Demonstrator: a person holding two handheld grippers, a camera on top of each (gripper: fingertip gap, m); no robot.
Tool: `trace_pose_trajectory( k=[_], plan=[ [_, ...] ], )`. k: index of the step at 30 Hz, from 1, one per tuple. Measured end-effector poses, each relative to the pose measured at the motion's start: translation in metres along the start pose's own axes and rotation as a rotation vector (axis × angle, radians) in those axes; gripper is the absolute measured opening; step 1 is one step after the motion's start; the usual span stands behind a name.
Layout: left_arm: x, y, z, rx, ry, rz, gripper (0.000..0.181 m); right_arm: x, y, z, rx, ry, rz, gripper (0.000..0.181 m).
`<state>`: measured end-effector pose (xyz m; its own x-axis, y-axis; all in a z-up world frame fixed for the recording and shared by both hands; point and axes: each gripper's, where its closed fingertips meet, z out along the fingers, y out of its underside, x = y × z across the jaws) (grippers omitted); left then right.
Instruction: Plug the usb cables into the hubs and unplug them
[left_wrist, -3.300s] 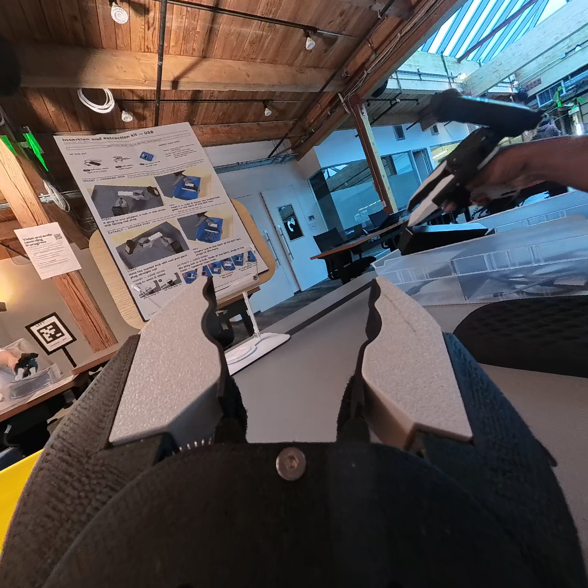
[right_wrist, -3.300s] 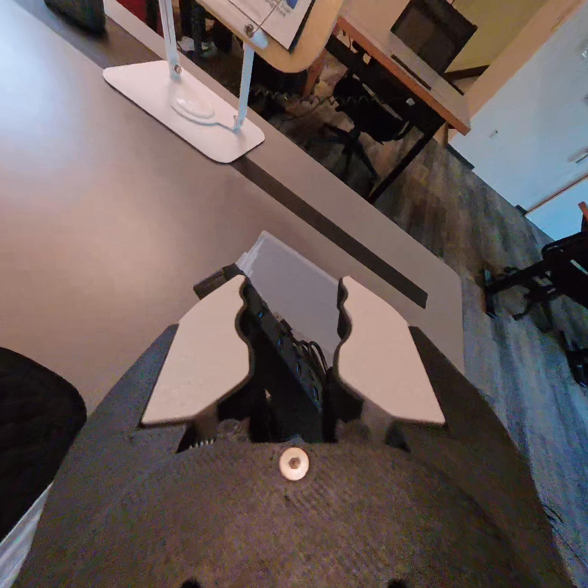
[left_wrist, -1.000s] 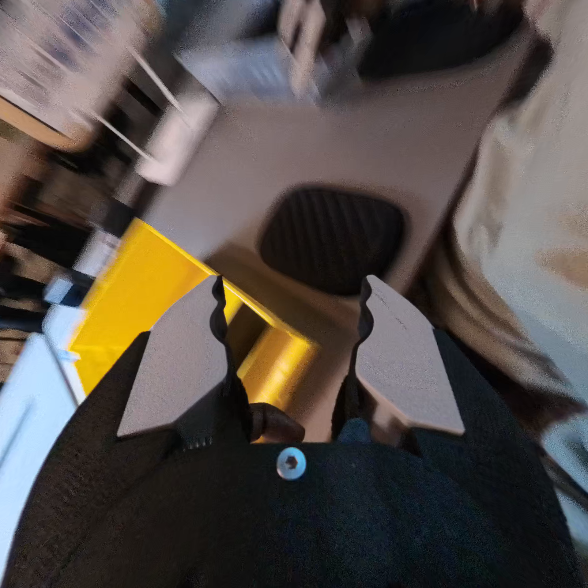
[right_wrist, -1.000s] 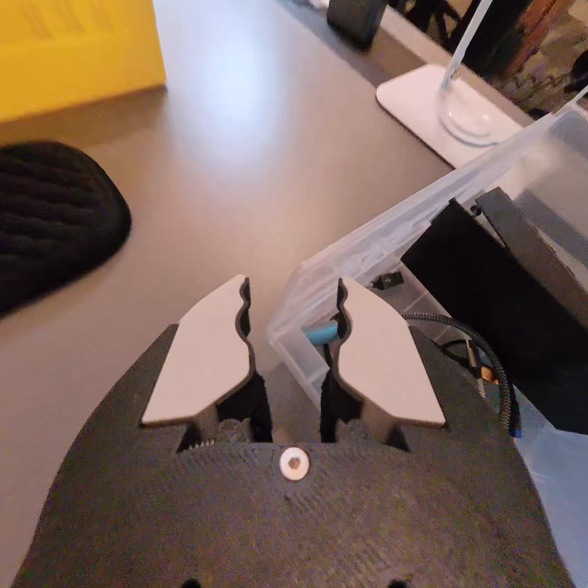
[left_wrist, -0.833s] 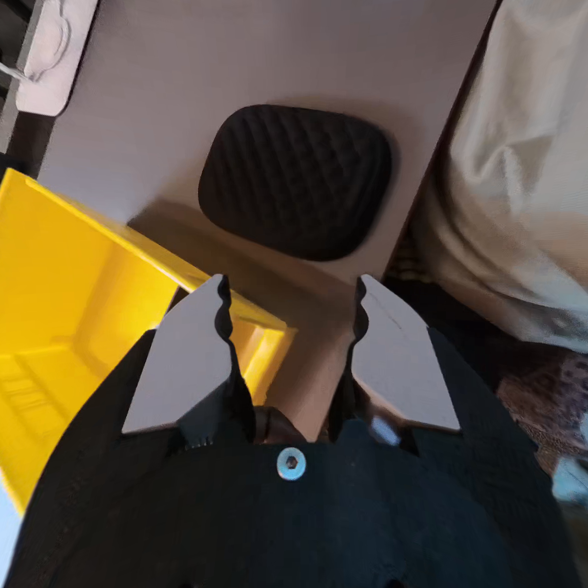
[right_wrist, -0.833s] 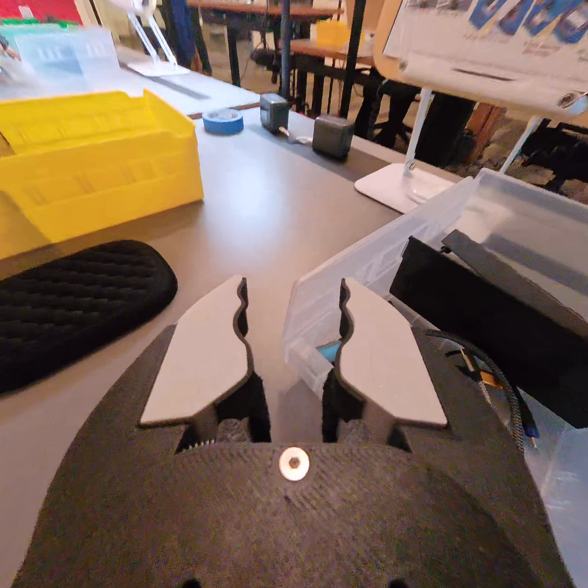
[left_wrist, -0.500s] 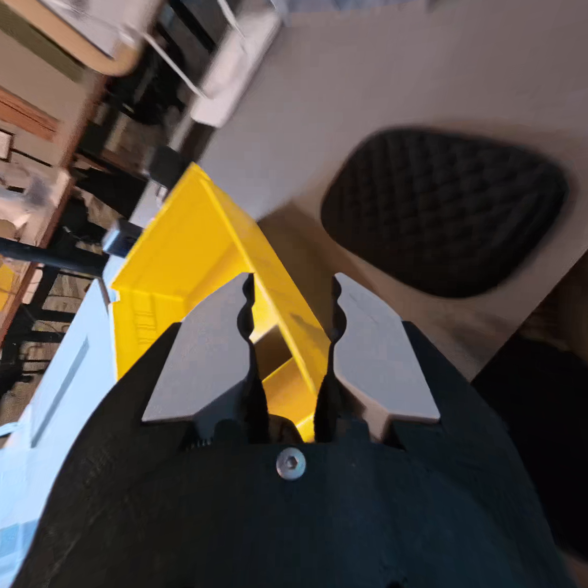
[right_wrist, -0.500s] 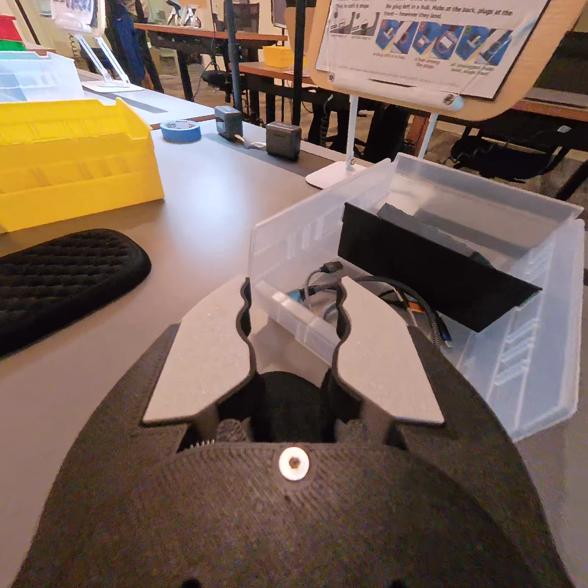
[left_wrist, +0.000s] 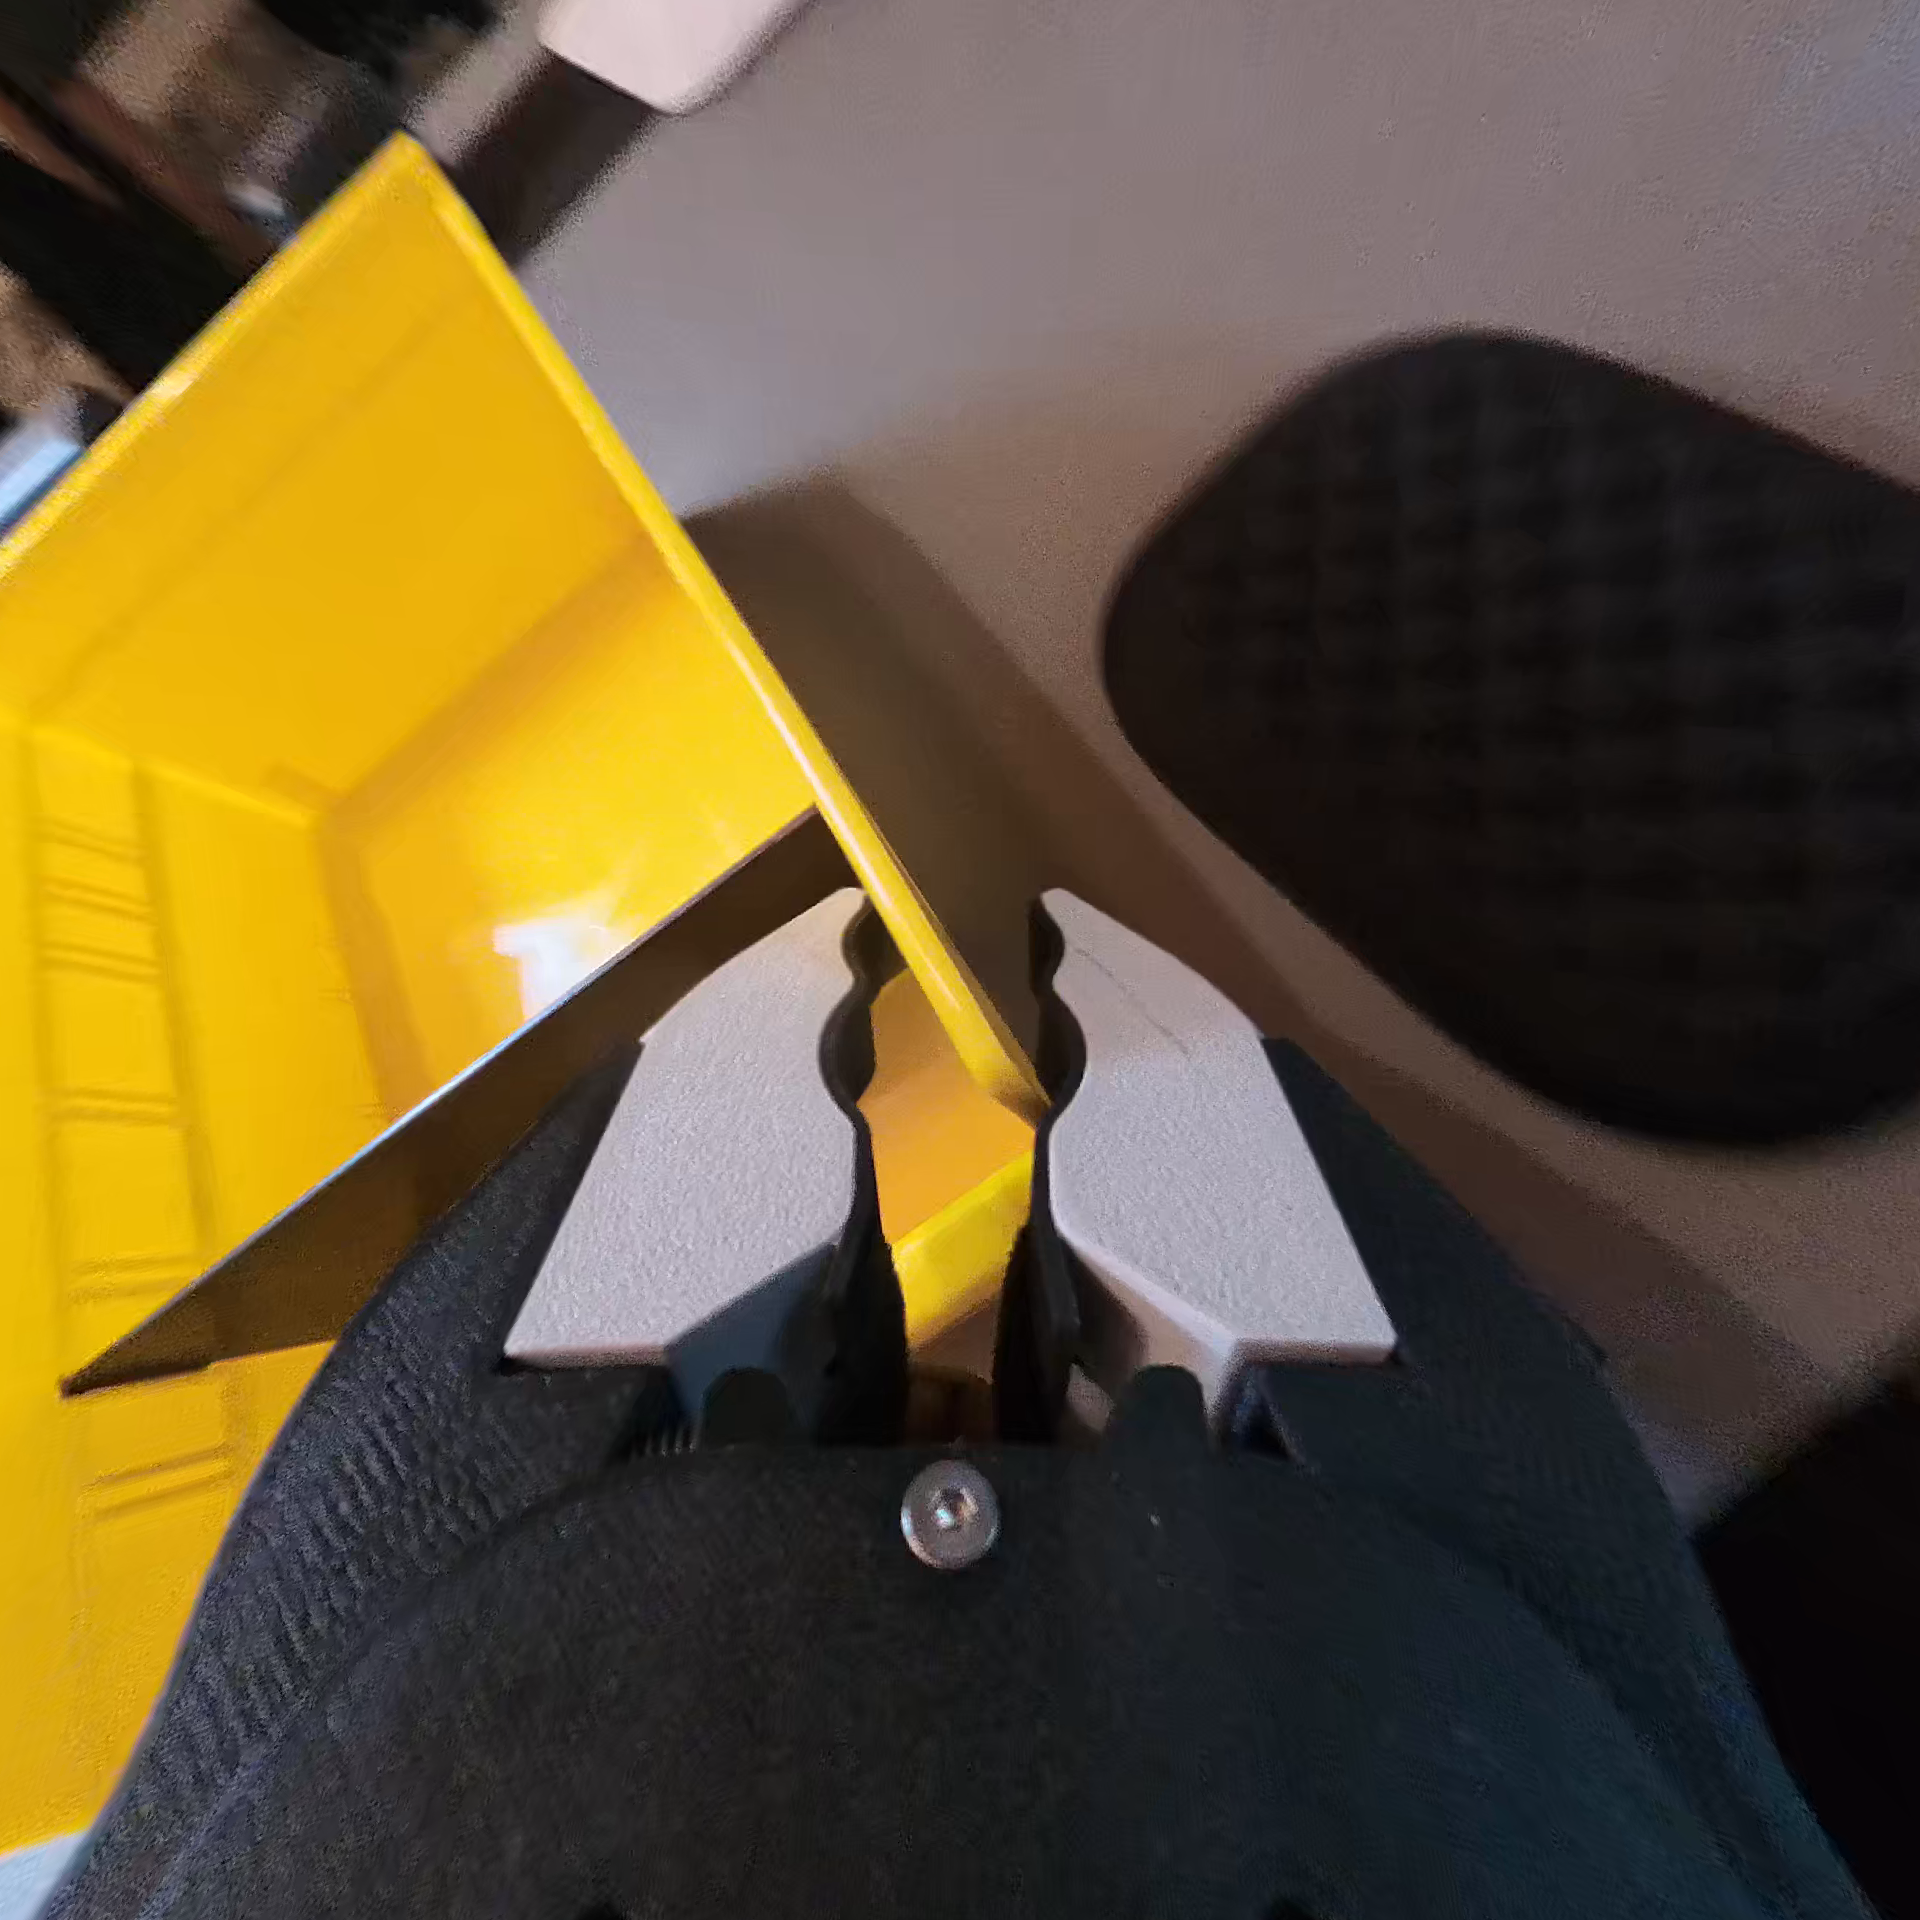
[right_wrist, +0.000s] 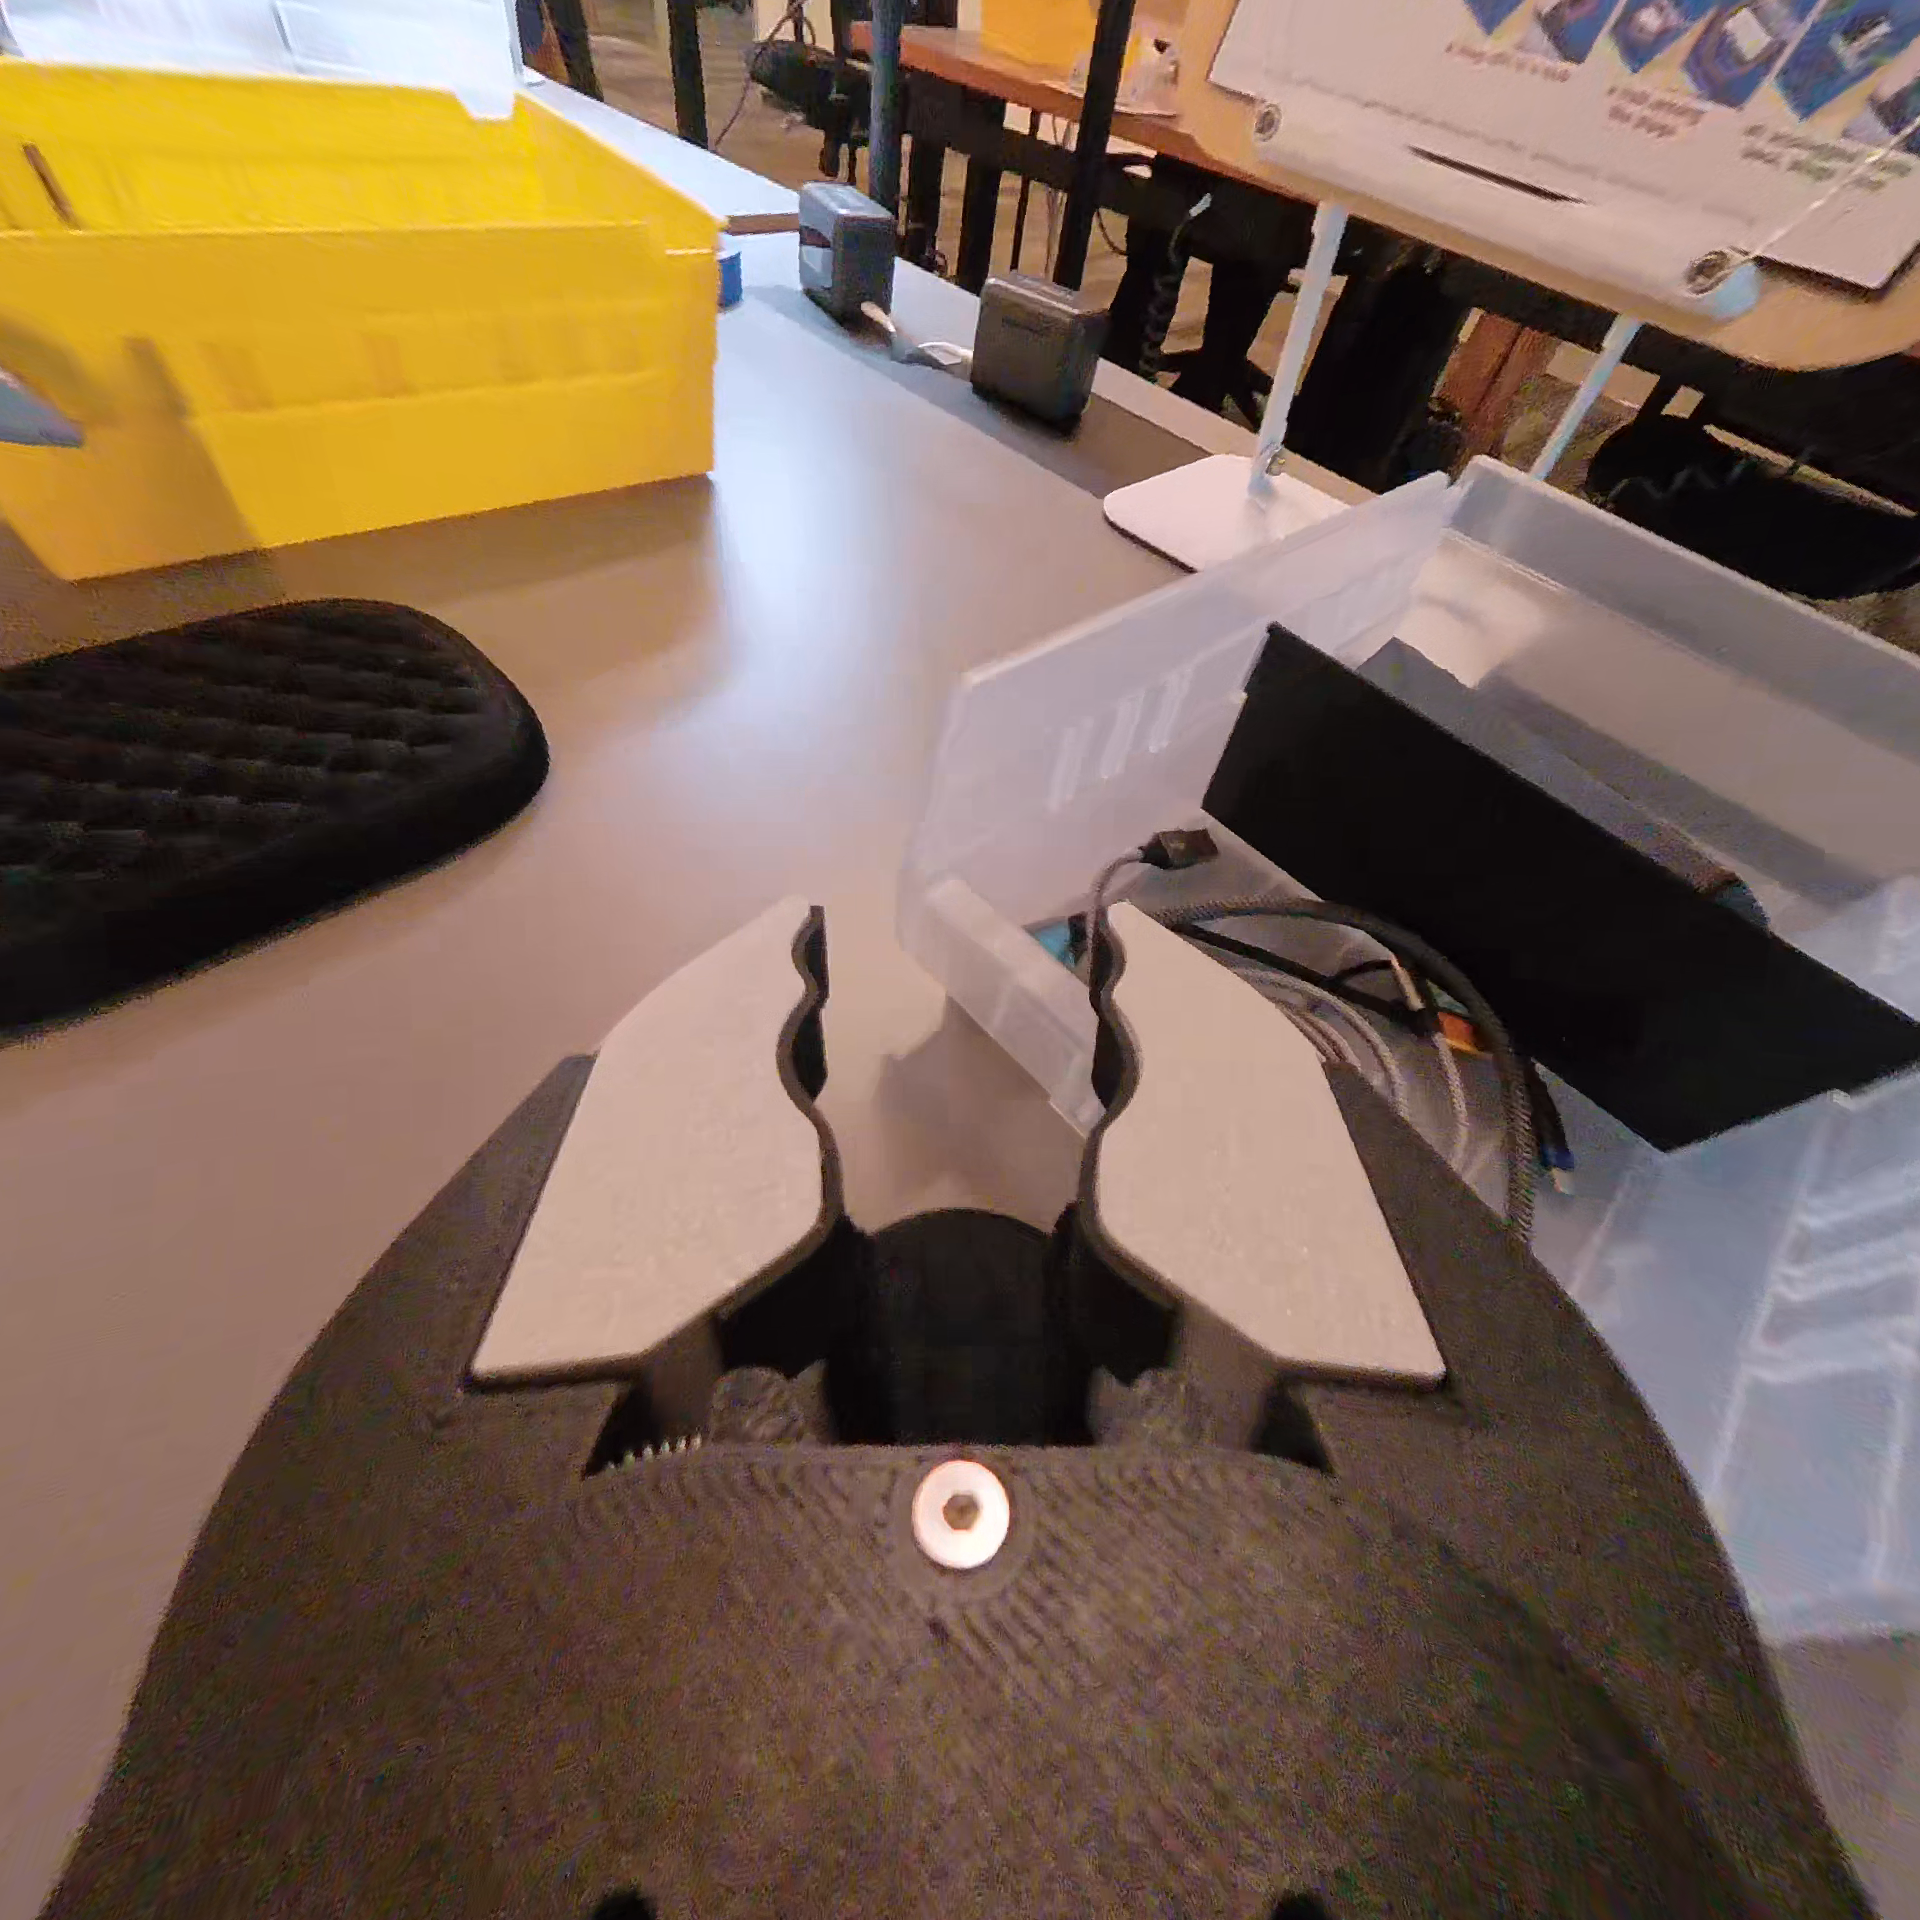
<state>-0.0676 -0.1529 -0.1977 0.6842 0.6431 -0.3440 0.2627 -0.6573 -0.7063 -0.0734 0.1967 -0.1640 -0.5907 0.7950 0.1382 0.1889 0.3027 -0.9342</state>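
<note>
Left gripper (left_wrist: 951, 971): fingers narrowly parted astride the yellow bin (left_wrist: 312, 675) wall, not visibly clamping; likely to drag the bin.

Right gripper (right_wrist: 956, 971): spread, empty, at the near corner of the clear bin (right_wrist: 1039, 790).

Cables (right_wrist: 1455, 997): coiled inside the clear bin, unplugged.

Black box (right_wrist: 1538, 914): behind the cables; the hubs probably sit there.

Black pad (right_wrist: 229, 769): left, mid-table; probable work surface.

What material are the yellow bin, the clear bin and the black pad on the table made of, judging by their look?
Yellow bin: apparently hard moulded plastic, glossy, with ribbed walls and bright reflections inside.
Clear bin: likely translucent plastic, slightly frosted; the cables inside show through it.
Black pad: seemingly soft foam or fabric-covered rubber, matte, with a quilted diamond texture.
</note>
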Motion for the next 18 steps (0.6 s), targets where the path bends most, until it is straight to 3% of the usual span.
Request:
trace_pose_trajectory(
  k=[1,5,6,8,10,14,18],
  plan=[
    [-0.007,-0.007,0.009,0.030,-0.051,-0.029,0.024,-0.005,-0.003,0.010,-0.012,-0.007,0.000,0.050],
    [-0.022,-0.037,0.033,0.199,-0.146,-0.202,0.021,-0.011,0.001,0.057,-0.162,0.033,-0.024,0.064],
    [-0.018,-0.043,0.036,0.242,-0.119,-0.216,0.028,-0.007,0.005,0.068,-0.210,0.060,-0.027,0.063],
    [-0.016,-0.055,0.031,0.324,-0.093,-0.216,0.042,-0.003,0.015,0.086,-0.298,0.089,-0.047,0.044],
    [-0.022,-0.062,0.015,0.393,-0.100,-0.220,0.050,0.003,0.016,0.096,-0.331,0.145,-0.105,0.029],
    [-0.041,-0.062,-0.032,0.544,-0.127,-0.221,0.051,-0.009,0.008,0.114,-0.335,0.147,-0.158,0.030],
    [-0.074,-0.044,-0.073,0.589,-0.301,-0.227,0.050,-0.038,-0.005,0.135,-0.288,0.110,-0.164,0.031]
  ],
)
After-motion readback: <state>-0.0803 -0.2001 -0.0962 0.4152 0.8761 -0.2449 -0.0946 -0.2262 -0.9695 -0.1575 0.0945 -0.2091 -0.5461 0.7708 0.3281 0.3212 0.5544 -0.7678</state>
